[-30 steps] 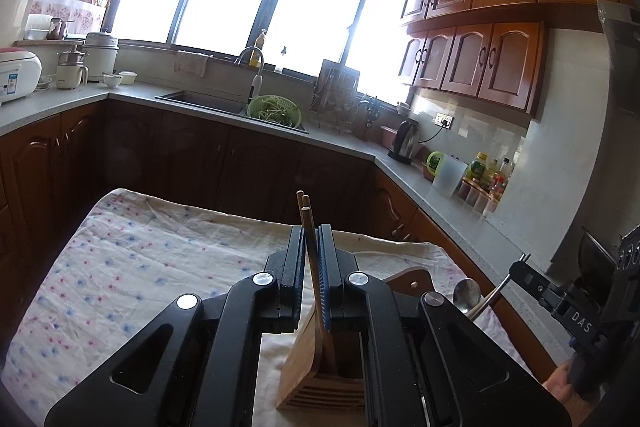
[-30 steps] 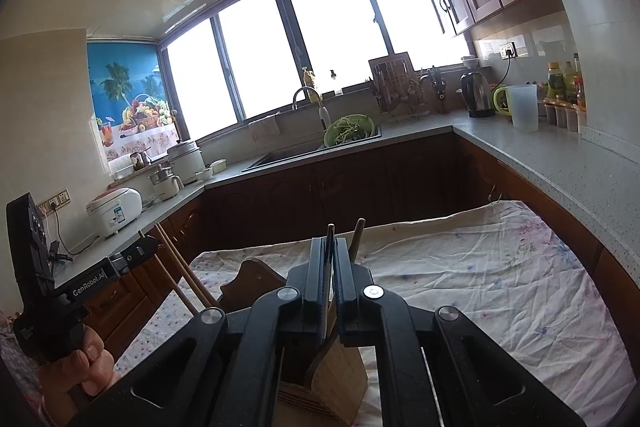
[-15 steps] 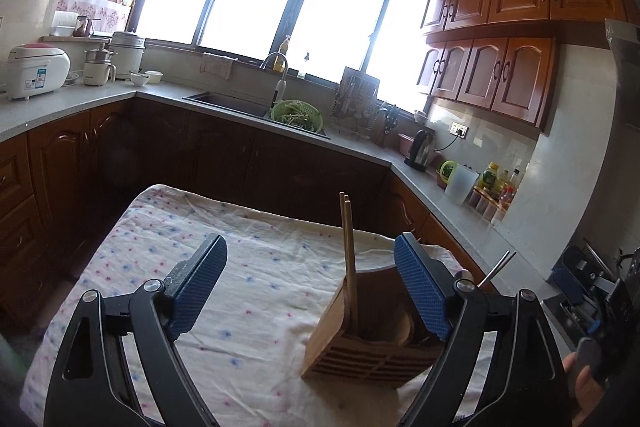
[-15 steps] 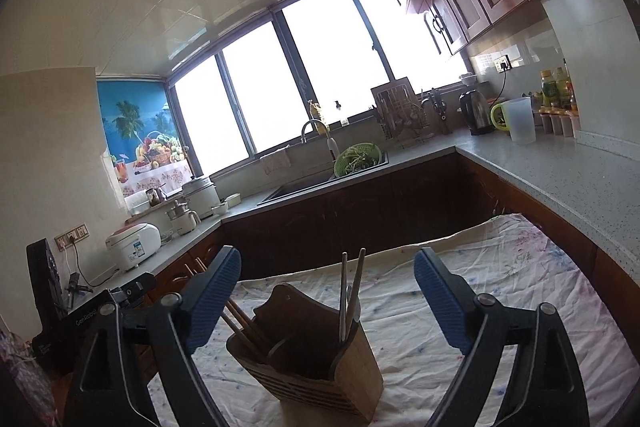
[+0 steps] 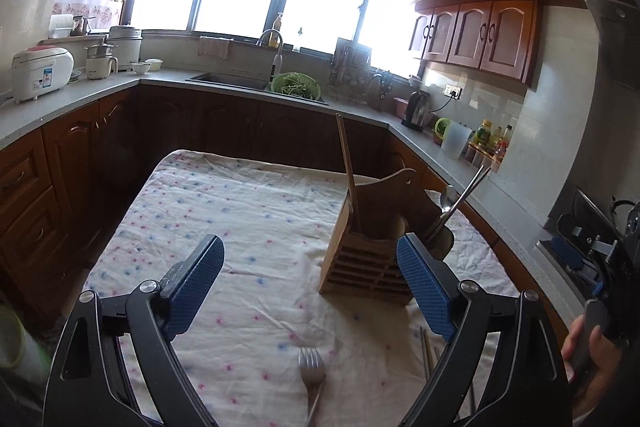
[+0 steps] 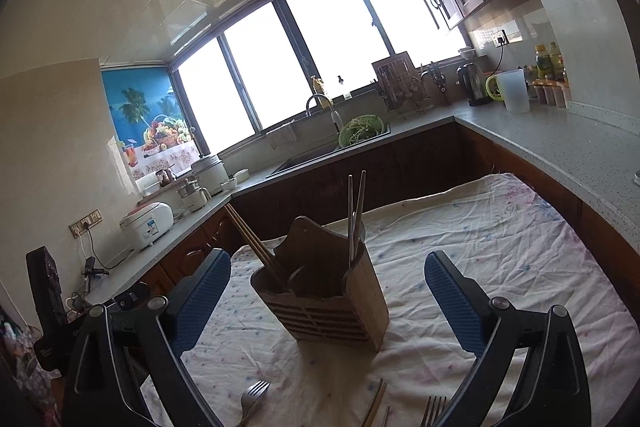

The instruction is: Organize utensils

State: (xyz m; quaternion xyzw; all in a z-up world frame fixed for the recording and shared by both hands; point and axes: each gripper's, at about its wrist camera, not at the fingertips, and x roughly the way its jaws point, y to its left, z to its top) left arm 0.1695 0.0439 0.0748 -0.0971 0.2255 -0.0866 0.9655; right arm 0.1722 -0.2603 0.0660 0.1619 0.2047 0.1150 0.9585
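Cloth-covered table [image 5: 248, 211]; wooden holder [image 6: 324, 291], both grippers [image 5: 310, 281] [image 6: 326, 301] spread wide

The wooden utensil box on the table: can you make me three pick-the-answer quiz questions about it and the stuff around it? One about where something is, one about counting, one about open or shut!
1. Where are the wooden chopsticks?
A. standing in the wooden box
B. lying in the sink
C. held by a gripper

2. How many forks lie on the tablecloth in the right wrist view?
A. none
B. two
C. five

3. How is the left gripper?
A. shut on a spoon
B. shut on chopsticks
C. open and empty

Answers:
1 A: the chopsticks lean out of the box's left compartment.
2 B: one fork lies near the bottom left, another fork near the bottom right.
3 C: its blue fingers stand wide apart with nothing between them.
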